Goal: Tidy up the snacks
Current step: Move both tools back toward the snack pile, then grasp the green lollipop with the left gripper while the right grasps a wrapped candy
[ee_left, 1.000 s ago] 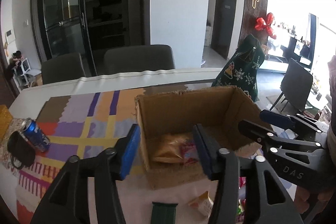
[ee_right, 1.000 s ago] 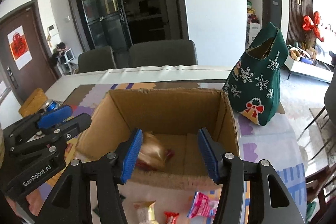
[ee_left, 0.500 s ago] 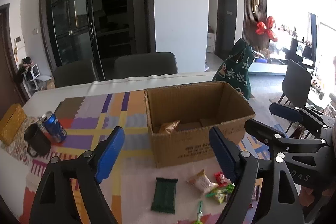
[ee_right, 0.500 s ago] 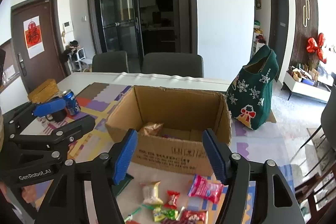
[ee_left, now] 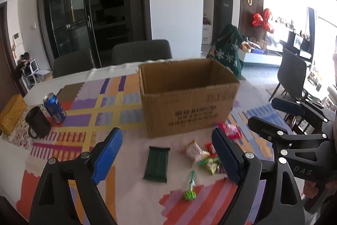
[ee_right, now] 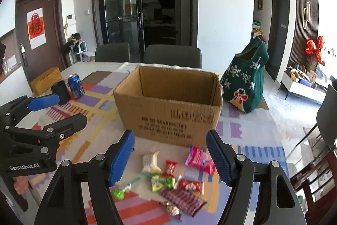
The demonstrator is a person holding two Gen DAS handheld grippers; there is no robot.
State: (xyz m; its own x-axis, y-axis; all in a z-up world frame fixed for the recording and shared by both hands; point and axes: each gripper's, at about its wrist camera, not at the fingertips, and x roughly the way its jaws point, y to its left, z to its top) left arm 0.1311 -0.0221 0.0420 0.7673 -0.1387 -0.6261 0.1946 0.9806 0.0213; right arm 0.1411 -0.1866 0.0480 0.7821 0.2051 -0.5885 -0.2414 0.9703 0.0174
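An open cardboard box stands on the patterned tablecloth. Loose snacks lie in front of it: a dark green packet, a pale packet, a pink packet, a green lollipop and several small wrappers. My left gripper is open and empty above the green packet. My right gripper is open and empty above the snack pile. Each gripper shows at the edge of the other's view.
A blue can, a black mug and a yellow box stand at the table's left. A green Christmas bag stands right of the box. Chairs line the far side.
Both grippers have pulled back and up from over the box toward the near table edge. The box's inside is now out of sight and the loose snacks have come into view.
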